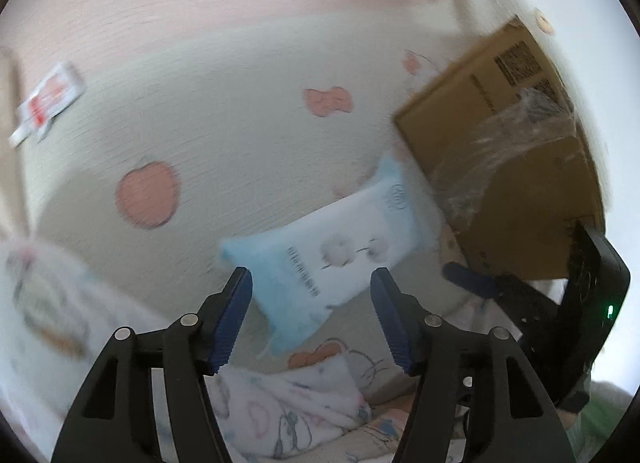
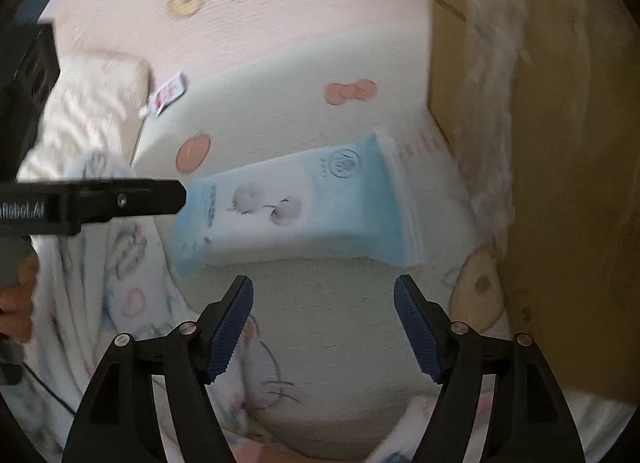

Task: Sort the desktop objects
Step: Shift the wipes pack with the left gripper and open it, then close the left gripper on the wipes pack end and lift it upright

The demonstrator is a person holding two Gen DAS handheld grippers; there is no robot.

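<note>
Main risk: both frames are smeared, so the hands are likely moving fast, and a pinch on the tissue pack point(image 1: 340, 247) now could land on a soft corner and slip or drag it. Second risk: the pack lies close to the cardboard box point(image 1: 504, 151) on the right, so a wide approach could clip the box.

Left gripper point(image 1: 312, 283): jaws apart, nothing between the pads. Right gripper point(image 2: 324, 291): jaws apart, empty, just short of the pack.

The pack is a soft blue-and-white plastic sleeve with a cotton-flower print, lying flat on the cream cartoon-print cover point(image 2: 280, 119) and slightly skewed. A red-and-white sachet point(image 1: 48, 99) lies far left.
</note>
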